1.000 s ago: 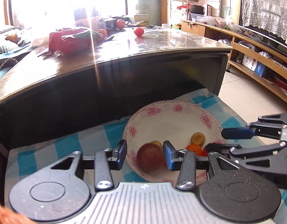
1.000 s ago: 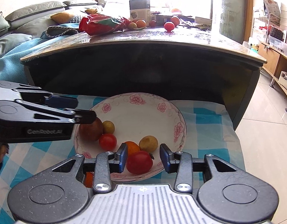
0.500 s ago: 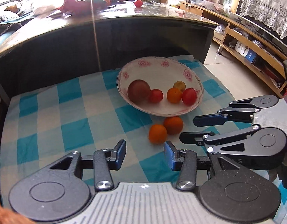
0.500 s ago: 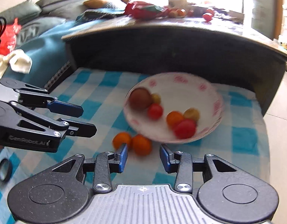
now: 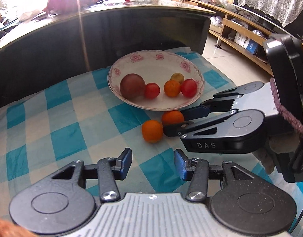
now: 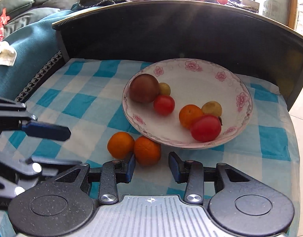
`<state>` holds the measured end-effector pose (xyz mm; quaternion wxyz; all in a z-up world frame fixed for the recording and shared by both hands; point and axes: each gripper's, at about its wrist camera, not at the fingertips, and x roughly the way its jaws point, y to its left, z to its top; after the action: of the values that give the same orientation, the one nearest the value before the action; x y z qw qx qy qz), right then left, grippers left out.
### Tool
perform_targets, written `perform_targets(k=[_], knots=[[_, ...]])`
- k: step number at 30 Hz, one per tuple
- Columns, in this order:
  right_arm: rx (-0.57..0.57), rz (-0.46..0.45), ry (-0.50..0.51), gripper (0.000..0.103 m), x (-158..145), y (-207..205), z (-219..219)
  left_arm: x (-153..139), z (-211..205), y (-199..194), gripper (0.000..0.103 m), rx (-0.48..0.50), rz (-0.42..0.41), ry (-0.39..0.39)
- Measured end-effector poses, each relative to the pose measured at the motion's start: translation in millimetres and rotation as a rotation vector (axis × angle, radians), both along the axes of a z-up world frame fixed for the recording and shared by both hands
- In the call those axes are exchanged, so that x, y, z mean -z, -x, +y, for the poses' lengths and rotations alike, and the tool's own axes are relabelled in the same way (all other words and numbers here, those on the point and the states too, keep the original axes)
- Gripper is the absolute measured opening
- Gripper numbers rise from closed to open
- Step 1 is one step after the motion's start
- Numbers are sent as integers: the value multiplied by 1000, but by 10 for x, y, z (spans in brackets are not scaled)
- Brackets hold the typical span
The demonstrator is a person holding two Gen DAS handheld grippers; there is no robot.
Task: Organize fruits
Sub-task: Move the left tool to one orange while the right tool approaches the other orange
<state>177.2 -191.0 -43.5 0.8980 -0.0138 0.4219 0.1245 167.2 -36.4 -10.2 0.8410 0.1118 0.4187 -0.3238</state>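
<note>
A white floral bowl (image 5: 131, 63) (image 6: 240, 83) on a blue checked cloth holds a dark brownish fruit (image 5: 132, 86) (image 6: 144, 87), red tomatoes (image 5: 189, 87) (image 6: 205, 128), an orange (image 5: 172, 88) (image 6: 189, 116) and small yellow fruits (image 6: 212, 108). Two oranges lie on the cloth in front of the bowl (image 5: 152, 131) (image 6: 120, 144), (image 5: 172, 118) (image 6: 147, 150). My right gripper (image 6: 151, 164) (image 5: 174, 121) is open, its jaws either side of the nearer orange. My left gripper (image 5: 152, 163) is open and empty, short of the oranges.
A dark curved table edge (image 5: 92, 29) overhangs behind the bowl, with a red bag (image 5: 68, 0) and more fruit on top. A sofa with a teal blanket (image 6: 23, 39) is at the left. Shelving (image 5: 240, 31) and floor lie to the right.
Both grippers pulled back from the bowl, leaving the fruit in it. The right gripper has since come down to the two oranges on the cloth; the left stays back.
</note>
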Motion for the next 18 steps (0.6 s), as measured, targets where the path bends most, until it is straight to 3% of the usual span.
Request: perform_targets(k=[4,11,18], knots=[[-4,5,-9,22,-4,5,0,45,-15,-27,56,4,-18,-6],[6,36,-19,21,-79,128,-115,137,-114,-155,56,-12,-12,31],[23,57,-15,21,-139,329,-299,254,-382,-186,56,16,-52,15]])
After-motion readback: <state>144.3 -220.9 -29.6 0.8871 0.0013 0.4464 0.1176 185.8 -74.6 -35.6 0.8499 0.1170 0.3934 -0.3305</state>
